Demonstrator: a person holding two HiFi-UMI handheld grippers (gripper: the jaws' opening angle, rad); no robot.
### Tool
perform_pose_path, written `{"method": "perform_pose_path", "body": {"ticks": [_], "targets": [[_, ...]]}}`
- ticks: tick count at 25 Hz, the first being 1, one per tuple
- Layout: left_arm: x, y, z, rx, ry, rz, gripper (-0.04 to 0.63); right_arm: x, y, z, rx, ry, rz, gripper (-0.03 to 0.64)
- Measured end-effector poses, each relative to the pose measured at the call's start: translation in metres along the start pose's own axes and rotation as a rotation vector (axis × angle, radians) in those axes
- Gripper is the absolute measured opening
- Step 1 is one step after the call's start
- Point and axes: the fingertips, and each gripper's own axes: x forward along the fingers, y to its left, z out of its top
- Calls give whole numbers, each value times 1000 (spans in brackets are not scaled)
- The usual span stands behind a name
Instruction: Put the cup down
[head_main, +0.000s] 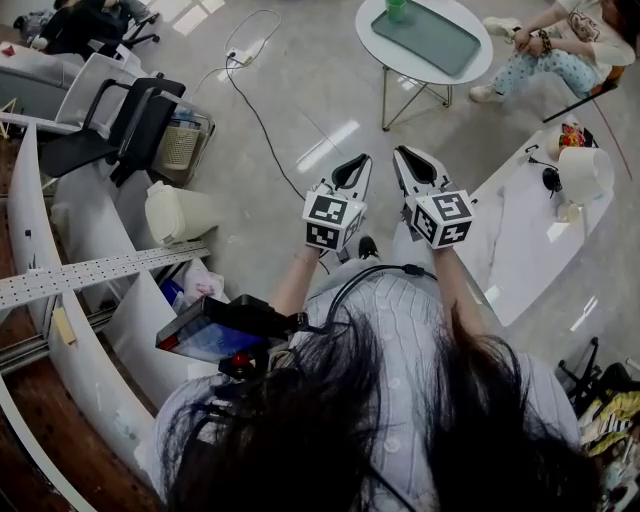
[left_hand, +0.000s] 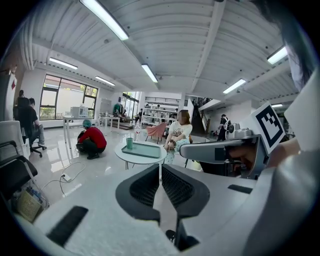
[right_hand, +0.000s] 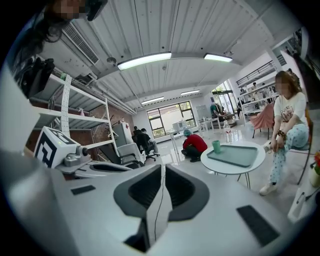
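A green cup (head_main: 397, 8) stands upright at the far corner of a teal tray (head_main: 425, 35) on a round white table (head_main: 470, 72), well ahead of both grippers. The left gripper view shows the cup (left_hand: 129, 143) too, and so does the right gripper view, cup (right_hand: 216, 146). My left gripper (head_main: 352, 168) and right gripper (head_main: 412, 166) are held side by side in the air, pointing toward that table. The left gripper (left_hand: 160, 172) is shut with nothing in it. Its neighbour, the right gripper (right_hand: 162, 170), is likewise shut with nothing between its jaws.
A person sits on a chair (head_main: 560, 45) beside the round table; another crouches in red (left_hand: 91, 140) further off. A long white table (head_main: 520, 240) lies to the right. Office chairs (head_main: 130, 120), a white bin (head_main: 180, 212) and shelving (head_main: 90, 270) stand at left. A cable (head_main: 260, 120) crosses the floor.
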Motion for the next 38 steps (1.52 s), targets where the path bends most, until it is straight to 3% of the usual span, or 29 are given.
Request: {"method": "perform_pose_path", "body": {"ticks": [18, 38], "targets": [[-35, -1, -14, -31, -29, 34, 18, -25, 27, -12, -94, 33, -2, 35], [-38, -4, -16, -18, -22, 39, 18, -27, 28, -11, -85, 20, 0, 35]]}}
